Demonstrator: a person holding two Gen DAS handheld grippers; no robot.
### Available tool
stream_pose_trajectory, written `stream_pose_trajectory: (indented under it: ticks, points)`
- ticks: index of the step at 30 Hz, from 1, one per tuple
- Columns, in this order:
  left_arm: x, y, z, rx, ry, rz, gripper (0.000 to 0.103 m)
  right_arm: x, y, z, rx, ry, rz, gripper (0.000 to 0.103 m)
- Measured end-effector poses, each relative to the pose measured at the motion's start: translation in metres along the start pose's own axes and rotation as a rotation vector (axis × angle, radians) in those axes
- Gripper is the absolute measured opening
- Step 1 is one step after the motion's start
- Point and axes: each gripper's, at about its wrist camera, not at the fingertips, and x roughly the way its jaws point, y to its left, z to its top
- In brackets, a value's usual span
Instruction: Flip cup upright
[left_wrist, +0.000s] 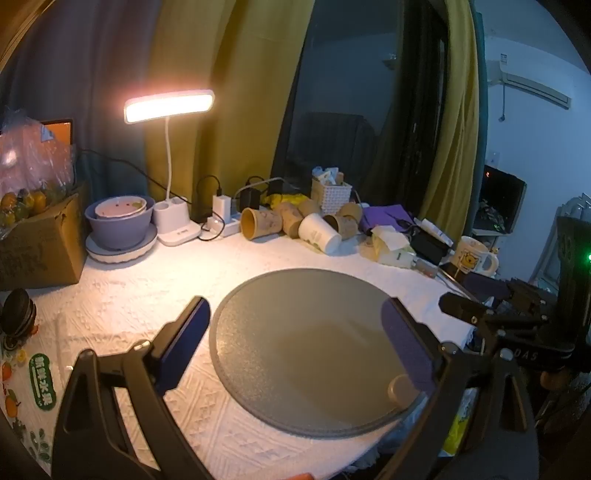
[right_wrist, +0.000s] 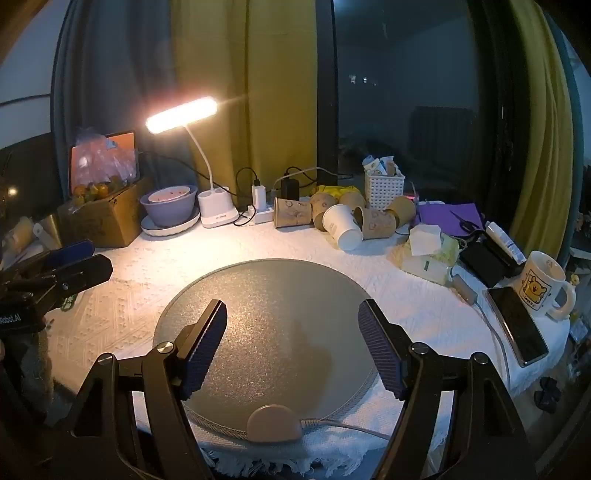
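Note:
Several paper cups lie on their sides at the back of the table: a white cup (left_wrist: 319, 234) (right_wrist: 342, 227) and brown cups (left_wrist: 260, 223) (right_wrist: 291, 212) around it. My left gripper (left_wrist: 295, 343) is open and empty above the round grey mat (left_wrist: 295, 369), far short of the cups. My right gripper (right_wrist: 293, 345) is open and empty above the same mat (right_wrist: 266, 295). The left gripper also shows at the left edge of the right wrist view (right_wrist: 74, 258). The right gripper shows at the right of the left wrist view (left_wrist: 465, 306).
A lit desk lamp (right_wrist: 181, 114), purple bowl on a plate (right_wrist: 168, 206), cardboard box of fruit (right_wrist: 103, 214), power strip with chargers (right_wrist: 266, 214), white basket (right_wrist: 384, 188), tissue pack (right_wrist: 428, 247), phone (right_wrist: 517, 325) and bear mug (right_wrist: 543, 288) ring the mat. A cable puck (right_wrist: 273, 422) sits at the mat's front edge.

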Motion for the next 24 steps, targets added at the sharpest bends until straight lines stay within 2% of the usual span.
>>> stream_pose_trajectory:
  ticks: [24]
  points:
    - [-0.0003,-0.0003,0.0001,0.001,0.005,0.000,0.095,-0.0007,-0.0003,-0.0013,-0.001,-0.002,0.002,0.077]
